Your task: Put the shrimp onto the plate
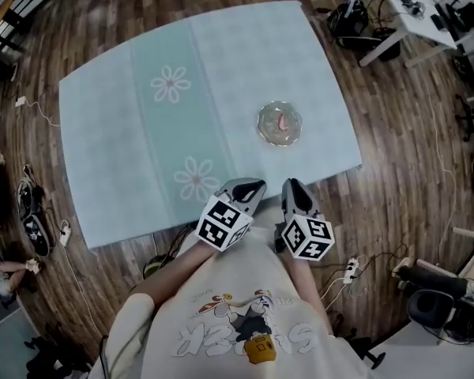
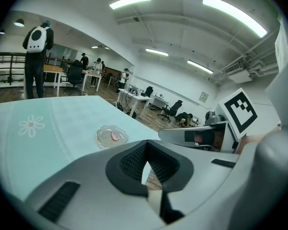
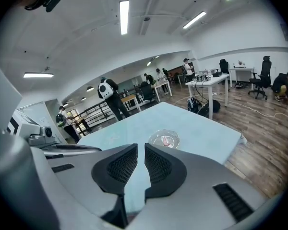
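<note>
Shrimp, pink, lies in the clear glass plate on the pale teal tablecloth. Well apart at the near table edge, the left gripper and right gripper hover with jaws closed to a sliver, both empty.

1. The tablecloth is seen in pale mint, crossed by a deeper green band on which white flowers are printed.
2. The plate is seen as clear glass, and the shrimp is coloured pink.
3. The left gripper and right gripper are finished in grey, with black ribbed pads.
4. Their cubes are marked with black squares on white.
5. The floor is laid in brown wood planks.
</note>
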`<state>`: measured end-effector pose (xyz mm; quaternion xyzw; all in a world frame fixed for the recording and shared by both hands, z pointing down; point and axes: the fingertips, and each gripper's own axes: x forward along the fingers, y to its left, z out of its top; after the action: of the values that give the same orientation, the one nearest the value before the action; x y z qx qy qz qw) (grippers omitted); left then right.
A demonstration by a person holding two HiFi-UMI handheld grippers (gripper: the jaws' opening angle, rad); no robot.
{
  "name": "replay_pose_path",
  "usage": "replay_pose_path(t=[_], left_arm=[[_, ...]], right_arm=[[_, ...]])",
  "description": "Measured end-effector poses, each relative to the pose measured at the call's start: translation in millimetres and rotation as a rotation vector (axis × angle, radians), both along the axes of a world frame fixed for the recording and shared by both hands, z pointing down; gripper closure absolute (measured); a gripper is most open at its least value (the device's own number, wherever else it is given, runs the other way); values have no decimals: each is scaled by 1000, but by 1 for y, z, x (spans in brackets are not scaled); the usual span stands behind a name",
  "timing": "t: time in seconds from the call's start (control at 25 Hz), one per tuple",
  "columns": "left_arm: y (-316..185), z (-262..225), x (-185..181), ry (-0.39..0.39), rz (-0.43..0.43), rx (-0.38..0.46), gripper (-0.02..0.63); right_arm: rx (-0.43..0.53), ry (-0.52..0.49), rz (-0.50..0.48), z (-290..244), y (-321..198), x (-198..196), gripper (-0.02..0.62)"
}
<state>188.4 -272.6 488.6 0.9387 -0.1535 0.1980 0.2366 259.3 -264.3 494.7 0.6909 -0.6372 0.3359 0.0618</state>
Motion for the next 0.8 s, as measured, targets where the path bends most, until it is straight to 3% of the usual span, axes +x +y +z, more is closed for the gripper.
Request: replay_pose_path(t=[0.28, 0.44, 0.6, 0.8], left_arm=[[19, -22, 28, 0, -31, 1, 600], [58, -35, 54, -16, -61, 29, 598], [102, -45, 82, -5, -27, 30, 598], [137, -49, 96, -26, -41, 58, 598]], right_arm=[[27, -20, -25, -17, 28, 29, 531], [44, 3, -63, -42, 68, 47, 531], [68, 49, -111, -55, 107, 58, 553], [116, 5, -186, -61, 129, 57, 557]])
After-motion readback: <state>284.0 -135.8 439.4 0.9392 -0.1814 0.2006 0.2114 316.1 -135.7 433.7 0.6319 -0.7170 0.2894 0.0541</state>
